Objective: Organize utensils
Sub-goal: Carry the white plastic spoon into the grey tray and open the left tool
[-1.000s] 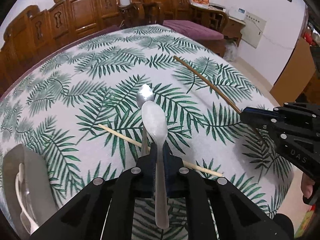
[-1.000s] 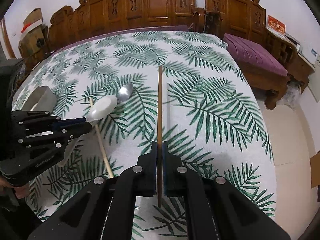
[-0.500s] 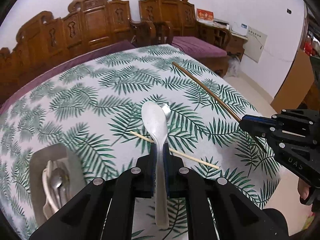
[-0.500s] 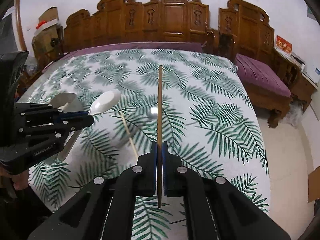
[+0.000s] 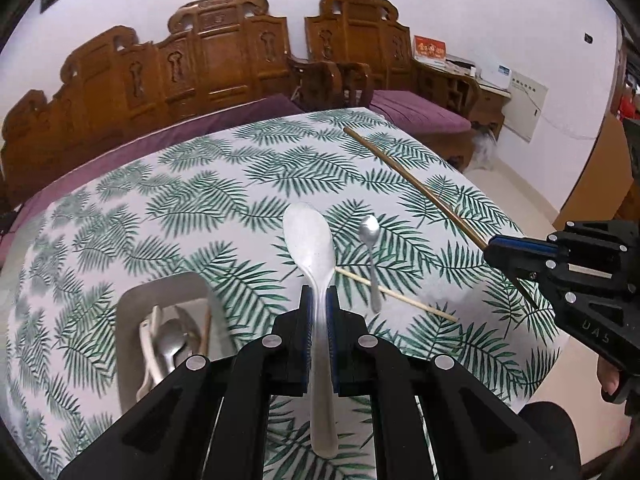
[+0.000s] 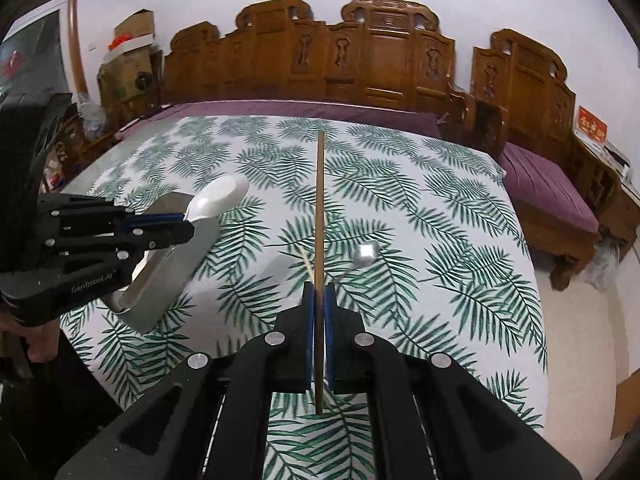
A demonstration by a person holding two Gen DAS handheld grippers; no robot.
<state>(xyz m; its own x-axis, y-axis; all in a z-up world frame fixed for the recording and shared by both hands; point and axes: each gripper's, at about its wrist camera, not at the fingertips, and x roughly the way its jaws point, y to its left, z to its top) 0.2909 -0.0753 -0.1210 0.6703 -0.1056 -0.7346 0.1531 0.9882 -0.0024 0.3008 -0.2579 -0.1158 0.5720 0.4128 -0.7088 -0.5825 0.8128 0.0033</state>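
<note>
Metal tray (image 5: 132,300) on leaf-print tablecloth (image 5: 224,208); both grippers loaded.

Left gripper (image 5: 319,300) is clamped on the handle of a white spoon (image 5: 308,236), held in the air just right of the tray. Right gripper (image 6: 319,296) is clamped on a dark wooden chopstick (image 6: 320,200), further right of the tray. A small metal spoon (image 5: 371,248) lies across a pale chopstick (image 5: 400,294) on the cloth, right of the tray. Inside the tray lie several utensils (image 5: 168,344).

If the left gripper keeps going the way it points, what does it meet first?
Probably the bare tablecloth, with the held white spoon arriving first. The left gripper aims between the tray and the small metal spoon; depth unclear.
</note>
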